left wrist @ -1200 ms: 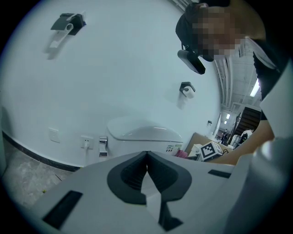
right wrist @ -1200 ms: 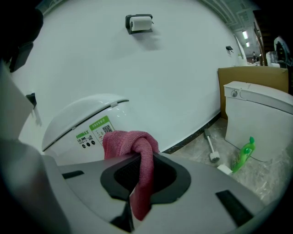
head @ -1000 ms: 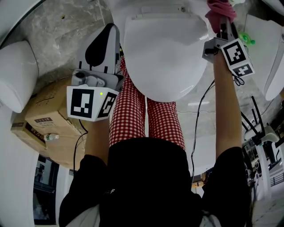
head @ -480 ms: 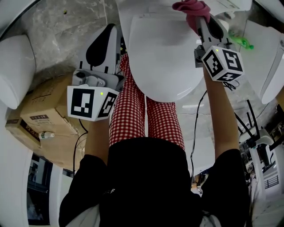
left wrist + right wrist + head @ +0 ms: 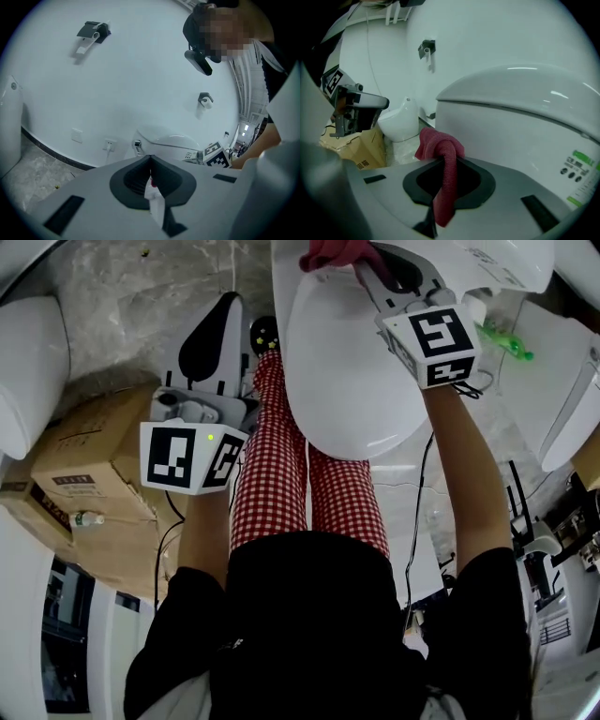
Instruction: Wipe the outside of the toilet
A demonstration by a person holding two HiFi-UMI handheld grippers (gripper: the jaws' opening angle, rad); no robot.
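Observation:
The white toilet [image 5: 347, 362] fills the top centre of the head view, lid down. My right gripper [image 5: 367, 266] reaches over the far end of the lid, shut on a dark red cloth [image 5: 333, 251]. In the right gripper view the cloth [image 5: 440, 150] hangs bunched from my right gripper [image 5: 443, 161], close against the toilet's side [image 5: 520, 117] below the lid. My left gripper [image 5: 216, 334] is held left of the toilet, apart from it. The left gripper view shows my left gripper [image 5: 151, 161] shut, with a small white scrap at the seam.
A cardboard box [image 5: 84, 474] with a small bottle [image 5: 84, 518] lies on the floor at left. Other white fixtures stand at far left [image 5: 28, 371] and far right [image 5: 572, 399]. A green object [image 5: 502, 338] sits right of the toilet. Cables [image 5: 417, 521] trail over the floor.
My right gripper has carried the cloth leftward and farther along the back of the toilet lid. The left gripper has stayed where it was.

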